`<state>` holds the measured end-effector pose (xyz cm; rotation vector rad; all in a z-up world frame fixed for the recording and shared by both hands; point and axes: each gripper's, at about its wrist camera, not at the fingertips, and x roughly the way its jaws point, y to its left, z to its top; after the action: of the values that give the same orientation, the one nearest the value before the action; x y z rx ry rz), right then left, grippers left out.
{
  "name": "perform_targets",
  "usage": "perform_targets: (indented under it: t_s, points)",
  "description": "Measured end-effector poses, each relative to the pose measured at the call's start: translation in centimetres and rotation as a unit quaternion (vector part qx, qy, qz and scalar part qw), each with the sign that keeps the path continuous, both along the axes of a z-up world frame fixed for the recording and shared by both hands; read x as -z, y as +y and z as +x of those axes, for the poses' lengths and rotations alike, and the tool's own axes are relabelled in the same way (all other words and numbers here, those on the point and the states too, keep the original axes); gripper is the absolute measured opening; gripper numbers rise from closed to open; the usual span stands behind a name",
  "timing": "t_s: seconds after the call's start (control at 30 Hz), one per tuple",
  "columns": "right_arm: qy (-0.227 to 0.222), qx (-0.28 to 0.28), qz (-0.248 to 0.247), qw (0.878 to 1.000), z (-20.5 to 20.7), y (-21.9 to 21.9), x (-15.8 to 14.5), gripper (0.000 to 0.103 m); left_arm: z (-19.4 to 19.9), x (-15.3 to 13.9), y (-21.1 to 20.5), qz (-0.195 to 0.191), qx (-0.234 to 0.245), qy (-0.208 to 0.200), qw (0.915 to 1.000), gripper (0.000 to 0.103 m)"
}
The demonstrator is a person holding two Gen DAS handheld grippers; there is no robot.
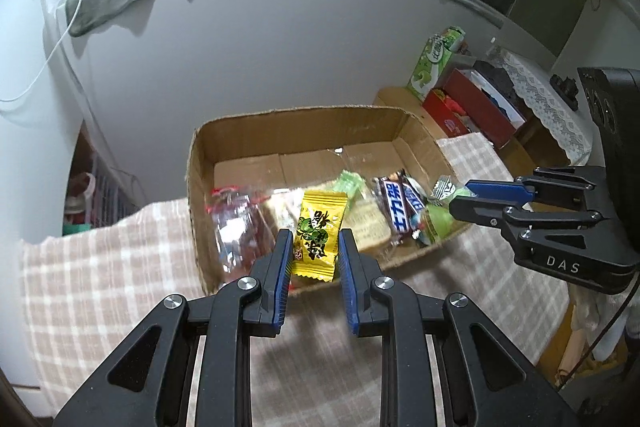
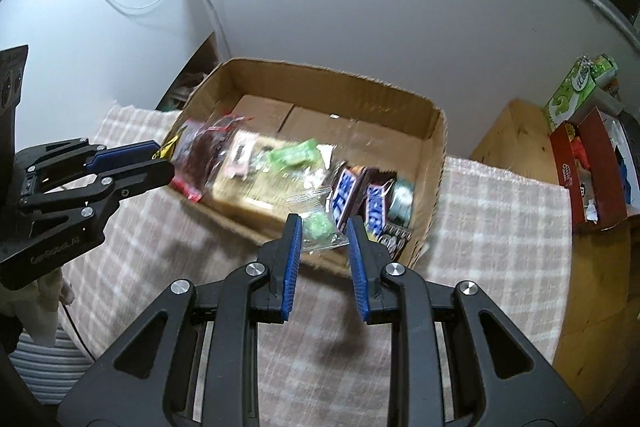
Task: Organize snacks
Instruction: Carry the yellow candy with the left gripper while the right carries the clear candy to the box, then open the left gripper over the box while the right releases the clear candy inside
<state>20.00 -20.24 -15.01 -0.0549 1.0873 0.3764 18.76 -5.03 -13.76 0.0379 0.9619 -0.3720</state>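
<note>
A yellow candy packet (image 1: 316,241) is pinched between the blue pads of the left gripper (image 1: 313,247), held above the near edge of an open cardboard box (image 1: 240,135). The right gripper (image 2: 323,233) is closed on a clear wrapper with a green sweet inside (image 2: 318,227), also over the box's near edge.

Inside the box, crowded along its near side, lie a red-trimmed clear bag (image 1: 236,223), a green packet (image 2: 292,155), two brown chocolate bars (image 2: 360,197) and some smaller wrapped pieces; blur makes a full count uncertain. The far half of the box floor is bare.

The box sits on a checked cloth (image 2: 496,219) with no snacks visible on it. Sorting seems barely begun: most snacks remain heaped together, and both held pieces have yet to be placed anywhere.
</note>
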Motion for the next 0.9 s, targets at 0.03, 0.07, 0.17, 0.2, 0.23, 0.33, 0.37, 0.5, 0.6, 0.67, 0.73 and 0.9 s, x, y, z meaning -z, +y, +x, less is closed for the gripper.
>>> perform_targets:
  t_s: [0.03, 0.07, 0.17, 0.2, 0.23, 0.33, 0.37, 0.5, 0.6, 0.67, 0.73, 0.9]
  points:
    - [0.000, 0.003, 0.000, 1.000, 0.4, -0.1, 0.1, 0.024, 0.4, 0.0, -0.1, 0.001, 0.000, 0.000, 1.0000, 0.021]
    - [0.000, 0.004, 0.000, 1.000, 0.8, -0.2, 0.1, 0.024, 0.7, 0.0, -0.1, 0.002, -0.001, 0.001, 1.0000, 0.021]
    - [0.002, 0.009, -0.004, 1.000, 2.0, -0.4, 0.4, 0.024, 1.9, 0.1, -0.2, 0.002, -0.003, 0.005, 1.0000, 0.021]
    - [0.004, 0.010, -0.004, 1.000, 2.3, -0.5, 0.5, 0.024, 2.3, 0.1, -0.3, 0.003, -0.003, 0.006, 1.0000, 0.021]
    - [0.006, 0.012, -0.004, 1.000, 2.7, -0.6, 0.6, 0.024, 2.7, 0.2, -0.3, 0.003, -0.004, 0.008, 1.0000, 0.021]
    - [0.013, 0.015, -0.003, 1.000, 3.9, -0.9, 1.0, 0.024, 3.8, 0.3, -0.4, 0.006, -0.008, 0.009, 0.9999, 0.021]
    - [0.015, 0.016, -0.003, 1.000, 4.3, -1.0, 1.2, 0.024, 4.2, 0.3, -0.5, 0.006, -0.010, 0.010, 0.9999, 0.021]
    - [0.021, 0.020, -0.004, 1.000, 5.6, -1.2, 1.6, 0.024, 5.2, 0.3, -0.7, 0.007, -0.010, 0.011, 0.9999, 0.021]
    - [0.025, 0.022, -0.003, 0.999, 6.3, -1.3, 1.8, 0.024, 5.6, 0.4, -1.0, 0.011, -0.009, 0.011, 0.9998, 0.021]
    - [0.028, 0.021, -0.002, 0.999, 6.6, -1.3, 2.0, 0.024, 5.8, 0.5, -1.1, 0.011, -0.010, 0.011, 0.9998, 0.021]
    - [0.027, 0.020, -0.003, 0.999, 6.7, -1.2, 2.1, 0.024, 5.9, 0.5, -1.0, 0.011, -0.012, 0.011, 0.9998, 0.021]
    - [0.029, 0.023, 0.000, 0.999, 7.2, -1.1, 2.2, 0.024, 6.7, 0.5, -1.0, 0.014, -0.014, 0.012, 0.9997, 0.021]
